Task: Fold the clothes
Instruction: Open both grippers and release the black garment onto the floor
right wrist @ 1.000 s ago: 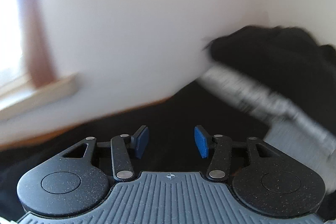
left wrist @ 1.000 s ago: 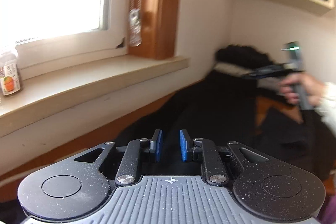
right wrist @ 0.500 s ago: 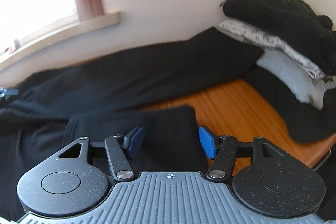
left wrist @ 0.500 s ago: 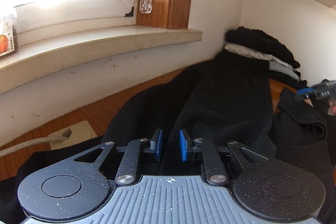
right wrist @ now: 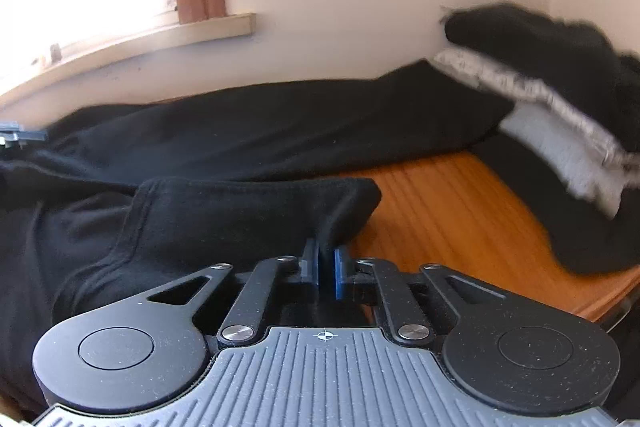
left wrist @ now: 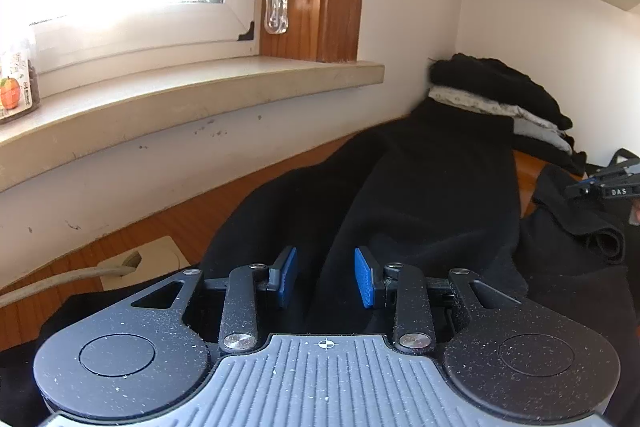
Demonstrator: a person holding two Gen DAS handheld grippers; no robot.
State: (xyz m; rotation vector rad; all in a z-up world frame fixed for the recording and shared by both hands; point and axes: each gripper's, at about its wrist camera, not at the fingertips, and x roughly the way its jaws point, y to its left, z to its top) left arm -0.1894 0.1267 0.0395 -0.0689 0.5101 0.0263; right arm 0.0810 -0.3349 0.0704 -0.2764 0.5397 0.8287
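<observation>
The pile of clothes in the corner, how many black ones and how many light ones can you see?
Black: 2, the top black layer and the bottom black layer
Light: 2, the speckled layer and the pale grey layer
Total: 4 visible layers

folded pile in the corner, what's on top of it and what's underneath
A black knit tops the pile; below lie a speckled white layer and a grey one. The bottom is covered by dark cloth.

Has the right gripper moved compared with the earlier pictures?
Yes. The right gripper swung away from the window, toward the clothes stack, its jaws just closing on the black garment's corner.
</observation>
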